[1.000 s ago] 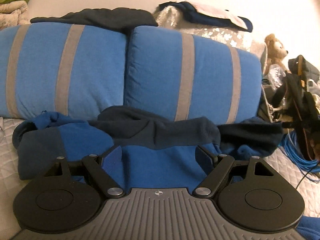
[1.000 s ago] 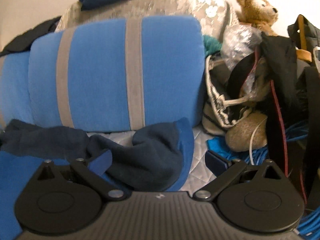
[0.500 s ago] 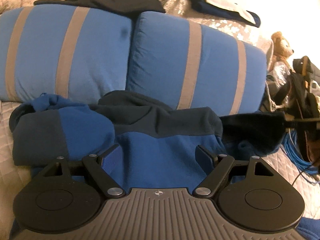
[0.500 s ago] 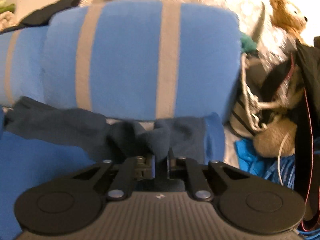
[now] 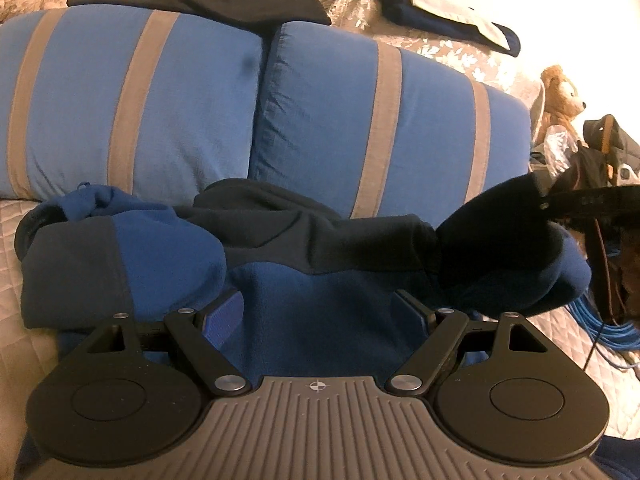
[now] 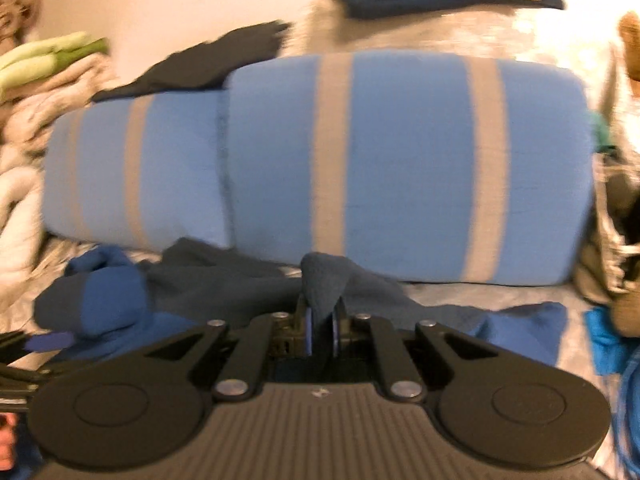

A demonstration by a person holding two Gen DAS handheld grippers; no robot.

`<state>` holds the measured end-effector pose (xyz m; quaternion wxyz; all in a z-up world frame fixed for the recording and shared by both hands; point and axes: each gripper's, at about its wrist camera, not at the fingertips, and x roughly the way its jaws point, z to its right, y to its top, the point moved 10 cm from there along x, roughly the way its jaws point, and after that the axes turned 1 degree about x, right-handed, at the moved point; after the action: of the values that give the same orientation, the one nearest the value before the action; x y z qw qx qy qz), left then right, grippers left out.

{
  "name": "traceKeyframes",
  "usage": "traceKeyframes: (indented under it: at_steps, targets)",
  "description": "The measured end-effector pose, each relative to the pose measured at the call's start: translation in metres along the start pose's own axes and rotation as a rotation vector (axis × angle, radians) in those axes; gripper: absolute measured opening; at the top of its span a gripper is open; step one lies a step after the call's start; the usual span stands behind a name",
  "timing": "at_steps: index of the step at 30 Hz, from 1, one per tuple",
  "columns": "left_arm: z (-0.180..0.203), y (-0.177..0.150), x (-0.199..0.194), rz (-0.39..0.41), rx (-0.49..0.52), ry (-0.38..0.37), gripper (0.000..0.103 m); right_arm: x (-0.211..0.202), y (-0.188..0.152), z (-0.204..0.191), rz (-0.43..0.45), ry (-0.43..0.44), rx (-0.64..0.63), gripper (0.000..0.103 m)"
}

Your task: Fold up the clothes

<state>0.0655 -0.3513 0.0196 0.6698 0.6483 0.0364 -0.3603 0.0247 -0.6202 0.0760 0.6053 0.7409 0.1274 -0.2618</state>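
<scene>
A blue and navy fleece sweater (image 5: 168, 256) lies crumpled on the quilted bed (image 5: 16, 280), in front of the pillows. My left gripper (image 5: 318, 308) hovers open just over its blue body, with nothing pinched. My right gripper (image 6: 322, 322) is shut on the navy end of the right sleeve (image 6: 320, 280), which bunches up between its pads. In the left wrist view that sleeve (image 5: 500, 248) hangs lifted off the bed from the right gripper (image 5: 546, 200) at the right edge. The left sleeve (image 6: 112, 300) is folded over near the left gripper's finger (image 6: 48, 340).
Two blue pillows with grey stripes (image 5: 160, 112) stand right behind the sweater, a dark garment (image 5: 224, 0) draped on top. To the right sit a teddy bear (image 5: 558, 96), dark bags (image 5: 600, 160) and a blue cable (image 5: 600, 320). Folded clothes (image 6: 40, 64) are piled far left.
My right gripper shut on the sleeve end, then carried it up and toward the left, over the sweater. The left gripper stayed open and nearly still.
</scene>
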Motion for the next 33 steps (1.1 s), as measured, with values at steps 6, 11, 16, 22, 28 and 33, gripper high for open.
traceKeyframes:
  at_steps: [6, 11, 16, 22, 28, 33]
  targets:
    - [-0.006, -0.001, 0.002, -0.013, -0.017, 0.014, 0.081, 0.038, -0.029, -0.047, -0.08, 0.078, -0.052, 0.011]
    - [-0.009, -0.002, 0.003, -0.021, -0.028, 0.013, 0.081, 0.041, -0.049, -0.064, -0.121, 0.11, -0.133, 0.064]
    - [-0.009, -0.002, 0.002, -0.022, -0.027, 0.01, 0.081, 0.002, -0.037, -0.063, -0.013, 0.115, -0.225, 0.082]
    - [-0.01, -0.001, 0.001, -0.022, -0.041, 0.0, 0.081, -0.039, -0.005, 0.017, 0.092, 0.026, -0.072, 0.088]
    - [-0.01, -0.001, 0.002, -0.027, -0.05, -0.004, 0.081, -0.045, -0.016, 0.129, 0.088, -0.096, 0.261, 0.074]
    - [-0.01, -0.003, 0.004, -0.037, -0.048, -0.003, 0.081, -0.028, -0.052, 0.18, 0.047, -0.117, 0.474, 0.06]
